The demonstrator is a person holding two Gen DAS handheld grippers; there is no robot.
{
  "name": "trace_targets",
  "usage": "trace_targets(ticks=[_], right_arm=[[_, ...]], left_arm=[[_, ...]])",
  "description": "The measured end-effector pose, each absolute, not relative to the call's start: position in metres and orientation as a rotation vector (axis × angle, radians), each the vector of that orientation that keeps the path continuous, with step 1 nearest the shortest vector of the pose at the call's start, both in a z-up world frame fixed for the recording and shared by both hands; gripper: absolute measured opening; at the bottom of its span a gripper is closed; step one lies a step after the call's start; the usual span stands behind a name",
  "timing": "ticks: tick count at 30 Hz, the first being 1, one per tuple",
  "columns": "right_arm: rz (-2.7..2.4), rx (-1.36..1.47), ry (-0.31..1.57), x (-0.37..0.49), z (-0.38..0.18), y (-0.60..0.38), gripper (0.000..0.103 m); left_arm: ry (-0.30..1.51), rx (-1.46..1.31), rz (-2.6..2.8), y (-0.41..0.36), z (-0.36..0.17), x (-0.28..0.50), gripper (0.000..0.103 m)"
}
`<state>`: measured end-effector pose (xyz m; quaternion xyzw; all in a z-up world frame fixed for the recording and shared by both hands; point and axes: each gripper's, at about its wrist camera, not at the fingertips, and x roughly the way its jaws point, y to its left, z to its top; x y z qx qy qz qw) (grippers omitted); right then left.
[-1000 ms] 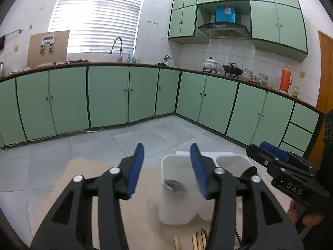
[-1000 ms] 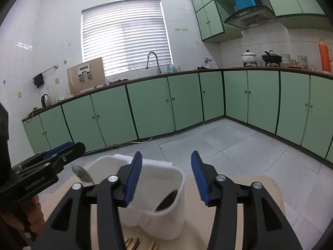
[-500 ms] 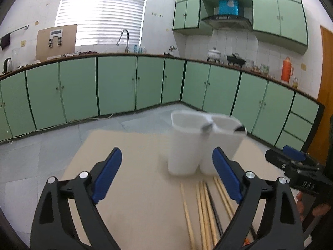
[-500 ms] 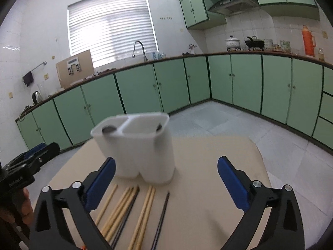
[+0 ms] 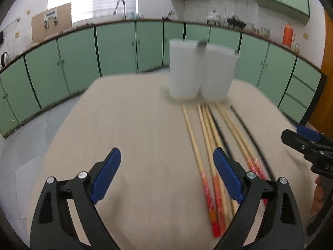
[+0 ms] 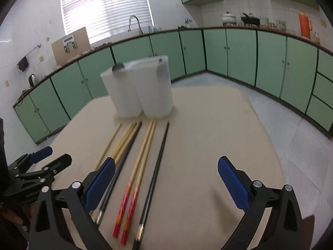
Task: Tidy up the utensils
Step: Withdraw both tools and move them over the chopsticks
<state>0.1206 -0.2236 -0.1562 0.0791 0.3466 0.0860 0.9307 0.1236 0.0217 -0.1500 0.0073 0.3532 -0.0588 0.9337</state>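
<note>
A white two-compartment utensil holder (image 5: 200, 70) stands at the far side of the beige table; it also shows in the right wrist view (image 6: 138, 88), with spoon ends poking over its rim. Several chopsticks (image 5: 210, 137), wooden with red ends and black ones, lie in a row in front of it; they also show in the right wrist view (image 6: 137, 162). My left gripper (image 5: 166, 175) is open and empty, above the table left of the chopsticks. My right gripper (image 6: 166, 181) is open and empty, over the chopsticks' near ends.
The beige table (image 5: 129, 133) has rounded edges and a tiled floor around it. Green kitchen cabinets (image 6: 239, 52) run along the walls behind. Each gripper shows at the edge of the other's view: the right one (image 5: 310, 145) and the left one (image 6: 33, 170).
Both grippers have pulled back from the holder and opened wide. The views have tilted down, so the chopsticks on the table now show in full.
</note>
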Motion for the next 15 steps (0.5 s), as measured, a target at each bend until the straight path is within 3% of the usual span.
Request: trace_targets(ticks=[11, 15], right_arm=[[0.157, 0.156, 0.841, 0.082, -0.185, -0.22, 0.097], [0.159, 0.115, 0.862, 0.073, -0.189, -0.215, 0.084]], left_arm=[[0.834, 0.033, -0.116, 0.017, -0.165, 0.103, 0.09], [0.855, 0.042, -0.117, 0.015, -0.167, 0.098, 0.09]])
